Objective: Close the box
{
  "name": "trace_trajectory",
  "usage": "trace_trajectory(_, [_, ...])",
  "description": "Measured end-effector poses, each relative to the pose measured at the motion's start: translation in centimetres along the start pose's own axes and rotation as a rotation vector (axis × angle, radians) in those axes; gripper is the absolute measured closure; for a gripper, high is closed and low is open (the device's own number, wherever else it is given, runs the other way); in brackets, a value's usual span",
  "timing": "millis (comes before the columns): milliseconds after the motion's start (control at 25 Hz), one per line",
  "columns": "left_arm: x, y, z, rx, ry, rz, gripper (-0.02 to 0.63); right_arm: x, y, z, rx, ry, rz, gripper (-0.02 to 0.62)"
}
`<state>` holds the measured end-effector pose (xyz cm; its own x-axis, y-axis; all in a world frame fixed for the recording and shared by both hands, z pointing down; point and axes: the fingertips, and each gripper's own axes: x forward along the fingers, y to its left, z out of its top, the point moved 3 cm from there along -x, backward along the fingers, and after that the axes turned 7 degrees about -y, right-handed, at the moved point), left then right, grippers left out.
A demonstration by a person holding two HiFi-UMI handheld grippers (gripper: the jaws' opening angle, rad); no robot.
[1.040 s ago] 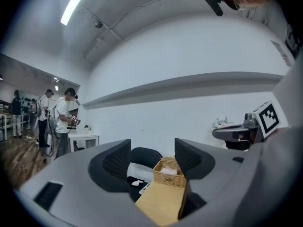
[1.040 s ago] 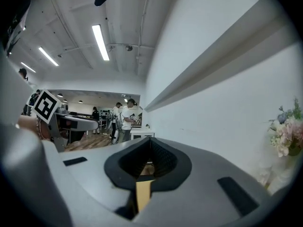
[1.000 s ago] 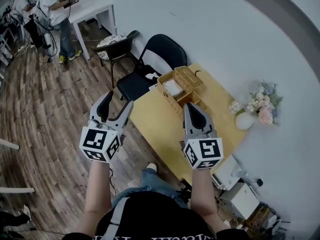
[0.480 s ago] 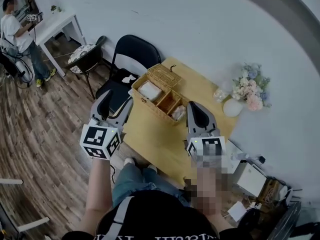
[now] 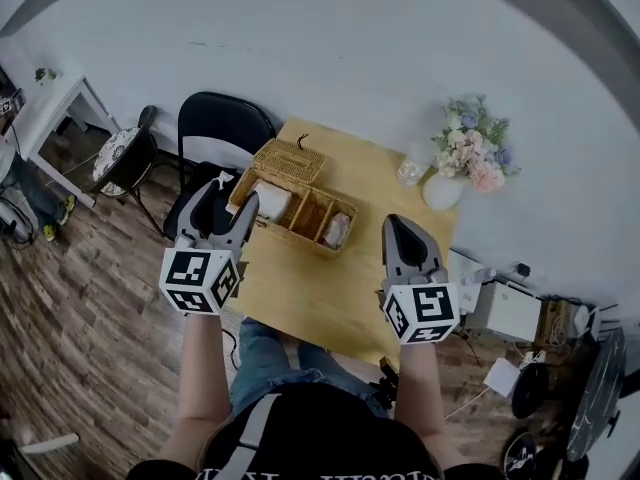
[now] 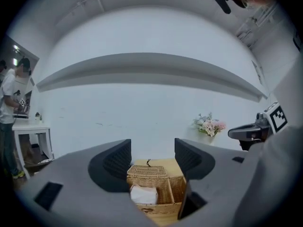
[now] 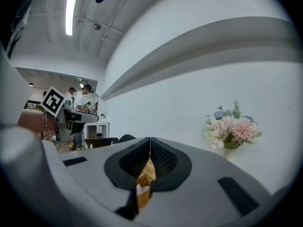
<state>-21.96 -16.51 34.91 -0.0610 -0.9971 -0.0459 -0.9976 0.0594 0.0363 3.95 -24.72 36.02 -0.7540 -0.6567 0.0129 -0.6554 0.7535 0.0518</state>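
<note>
Wicker box sits on a light wooden tabletop, toward the far left part of it. Its lid is swung open at the far side, toward the white wall. The inside is divided into compartments, and a white item lies in the compartment on the person's left.

The left hand-held gripper is held out by the left end of the box, over the tabletop's left edge. Its jaws stand wide apart with nothing gripped. In the left gripper view, the gap between the jaws of that hand-held gripper frames the box farther off, with the open lid behind it and the white item in front.

The right hand-held gripper is held over the tabletop to the right of the box, apart from it. In the right gripper view, its jaws are pressed together and hold nothing.

At the far right corner of the tabletop stands a bunch of pink and blue flowers in a round white vase. A black chair stands beyond the tabletop's left side, on a wood floor.
</note>
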Motion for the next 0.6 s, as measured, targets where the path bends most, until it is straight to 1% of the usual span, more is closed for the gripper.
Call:
trace_trajectory(160, [2.7, 2.5, -0.5, -0.006, 0.017, -0.063, 0.330, 0.9, 0.2, -0.3, 0.010, 0.014, -0.095, 0.580])
trace_trajectory(320, [5.0, 4.7, -1.5, -0.007, 0.060, -0.156, 0.330, 2.2, 1.2, -1.0, 0.028, 0.036, -0.187, 0.580])
trace_trajectory(440, [6.6, 6.6, -2.1, -0.011, 0.088, -0.223, 0.331, 3.9, 2.6, -1.2, 0.035, 0.047, -0.234, 0.580])
trace_trajectory(600, [8.7, 9.0, -3.5, -0.011, 0.146, -0.323, 0.331, 6.0, 4.6, -1.9, 0.036, 0.072, -0.278, 0.580])
